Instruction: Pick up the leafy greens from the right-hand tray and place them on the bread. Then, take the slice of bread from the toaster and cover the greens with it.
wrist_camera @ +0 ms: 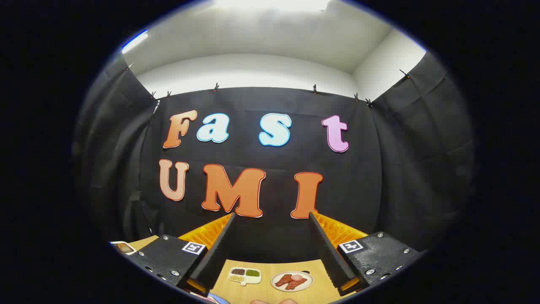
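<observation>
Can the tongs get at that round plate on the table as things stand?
Probably yes. The tongs are open with nothing between the fingers, and the round plate lies on the wooden table between them, beside a divided dish. They point at the wall, so they'd need tilting down.

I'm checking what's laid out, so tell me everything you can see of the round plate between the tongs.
The round white plate lies flat on the light wooden table, seen between the open tongs and beyond their tips. It holds reddish-brown strips like bacon and a pale pink slice. A white divided tray with dark and green fillings sits beside it, apart. Nothing grips it.
</observation>
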`<state>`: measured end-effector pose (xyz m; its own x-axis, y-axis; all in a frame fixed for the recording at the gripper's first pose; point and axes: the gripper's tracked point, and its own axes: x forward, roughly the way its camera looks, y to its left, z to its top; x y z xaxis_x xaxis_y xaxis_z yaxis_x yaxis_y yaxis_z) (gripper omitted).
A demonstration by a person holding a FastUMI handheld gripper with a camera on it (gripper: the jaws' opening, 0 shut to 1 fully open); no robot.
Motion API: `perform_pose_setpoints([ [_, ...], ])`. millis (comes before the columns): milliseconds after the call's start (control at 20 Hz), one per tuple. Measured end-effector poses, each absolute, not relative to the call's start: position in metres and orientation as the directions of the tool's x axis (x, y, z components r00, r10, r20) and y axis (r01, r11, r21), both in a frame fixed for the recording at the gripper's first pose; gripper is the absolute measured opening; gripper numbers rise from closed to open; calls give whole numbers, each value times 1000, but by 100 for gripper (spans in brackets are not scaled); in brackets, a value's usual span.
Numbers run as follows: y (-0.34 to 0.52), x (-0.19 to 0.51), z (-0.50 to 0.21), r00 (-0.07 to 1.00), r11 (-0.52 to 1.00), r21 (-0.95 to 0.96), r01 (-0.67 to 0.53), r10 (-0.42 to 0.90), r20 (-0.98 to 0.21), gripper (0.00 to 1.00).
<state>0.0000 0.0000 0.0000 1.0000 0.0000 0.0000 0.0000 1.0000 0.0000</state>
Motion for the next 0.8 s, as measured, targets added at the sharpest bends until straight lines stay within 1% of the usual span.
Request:
perform_pose_setpoints([
  [250, 3, 1, 7, 1000, 1000, -9, 1, 0, 18, 99],
  [450, 3, 1, 7, 1000, 1000, -7, -5, 5, 7, 99],
  [600, 4, 2, 22, 999, 1000, -26, -4, 5, 53, 99],
  [650, 2, 2, 19, 999, 1000, -30, 4, -2, 47, 99],
  [800, 10, 1, 1, 1000, 1000, -19, -24, 24, 11, 99],
])
